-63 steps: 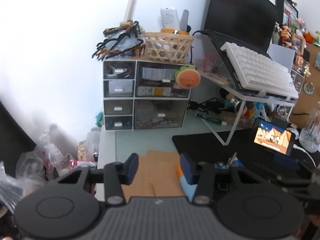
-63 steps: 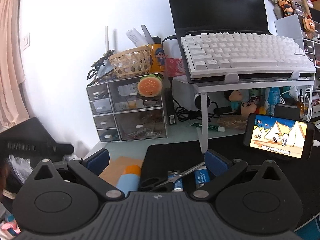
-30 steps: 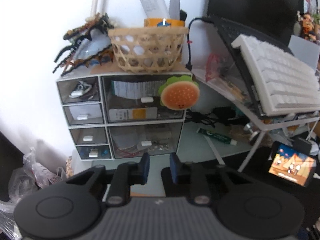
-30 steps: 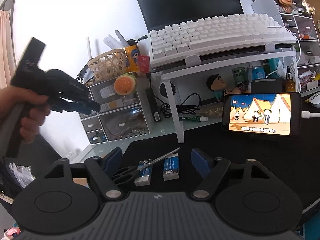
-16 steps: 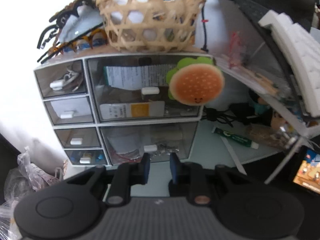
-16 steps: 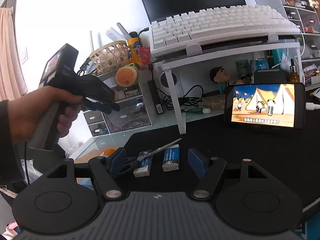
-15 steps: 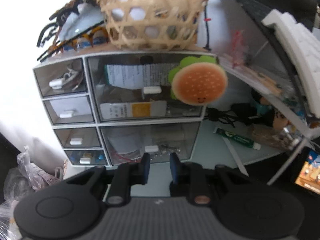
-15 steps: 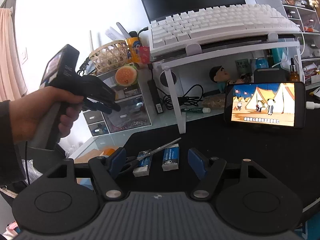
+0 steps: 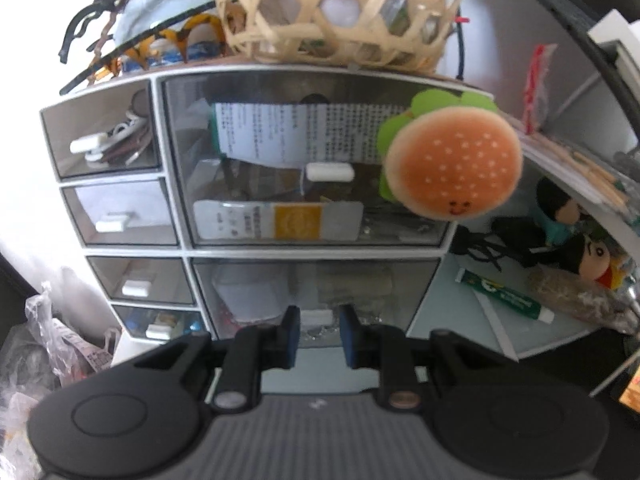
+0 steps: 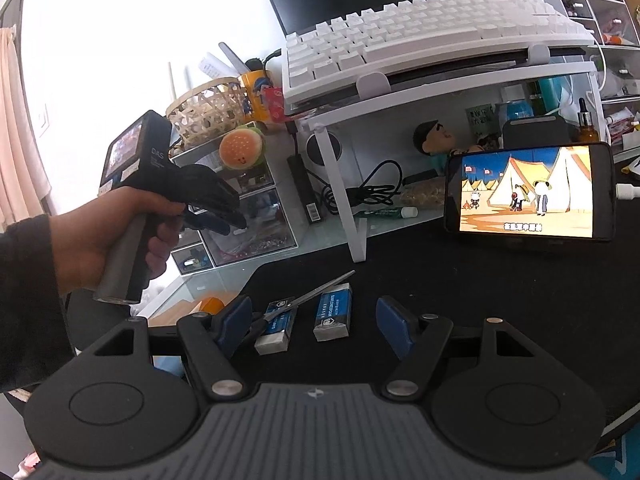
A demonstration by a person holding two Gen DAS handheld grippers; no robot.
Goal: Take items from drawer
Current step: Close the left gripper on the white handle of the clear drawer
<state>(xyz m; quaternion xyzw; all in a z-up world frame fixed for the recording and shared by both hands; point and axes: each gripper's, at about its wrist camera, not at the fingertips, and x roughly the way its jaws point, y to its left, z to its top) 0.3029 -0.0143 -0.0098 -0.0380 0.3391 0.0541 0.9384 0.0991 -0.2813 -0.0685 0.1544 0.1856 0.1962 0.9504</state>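
Note:
A clear-fronted drawer unit (image 9: 180, 216) stands against the wall, all drawers closed. My left gripper (image 9: 316, 338) is narrowly open, its blue pads either side of the white handle (image 9: 316, 315) of the large bottom drawer (image 9: 316, 284); I cannot tell if they touch it. In the right wrist view the left gripper (image 10: 236, 222) is at that drawer front. My right gripper (image 10: 316, 322) is wide open and empty, low over the black mat (image 10: 480, 280), above two erasers (image 10: 334, 314) and scissors (image 10: 308, 292).
A woven basket (image 9: 340, 12) and hair clips sit on the unit. A burger plush (image 9: 452, 168) hangs at its right corner. A white stand (image 10: 356, 216) carries a keyboard (image 10: 420, 28). A lit phone (image 10: 528, 192), dolls, cables and a tube lie beyond.
My left gripper has moved forward, close up to the drawer unit, and narrowed around the bottom drawer's handle. My right gripper has stayed open over the mat.

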